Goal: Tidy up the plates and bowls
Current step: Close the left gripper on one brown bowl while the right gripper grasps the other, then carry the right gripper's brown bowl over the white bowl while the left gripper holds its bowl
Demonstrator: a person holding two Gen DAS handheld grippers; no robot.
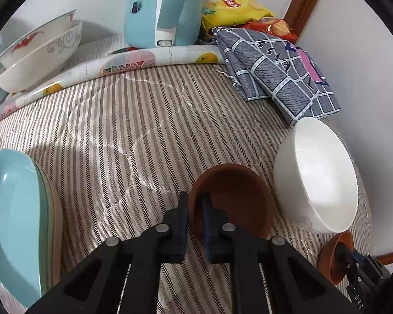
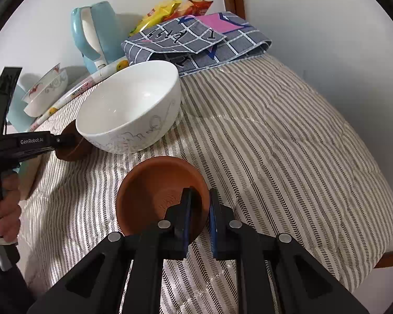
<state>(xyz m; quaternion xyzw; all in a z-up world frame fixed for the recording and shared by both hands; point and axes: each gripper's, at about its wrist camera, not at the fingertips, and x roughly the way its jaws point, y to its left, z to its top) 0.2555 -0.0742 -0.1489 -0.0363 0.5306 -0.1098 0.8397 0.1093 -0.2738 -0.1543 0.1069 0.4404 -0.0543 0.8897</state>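
Left gripper (image 1: 195,204) pinches the dark brown bowl's (image 1: 238,198) rim; right gripper (image 2: 200,201) pinches the terracotta bowl's (image 2: 154,180) rim, white bowl (image 2: 128,107) between

plain white walls (image 2: 327,26) meet at a corner with brown wooden trim (image 1: 302,2); a striped beige woven cloth (image 2: 275,144) covers the table, softly daylit.

"GenRobot.AI" (left gripper (image 2: 65,139)); "DAS" (right gripper (image 1: 349,264))

brown bowls: two, small, upright, one (image 1: 235,198) beside white bowl, one (image 2: 154,191) in front
white bowl (image 2: 128,104): big, upright
blue plates (image 1: 15,217): stacked
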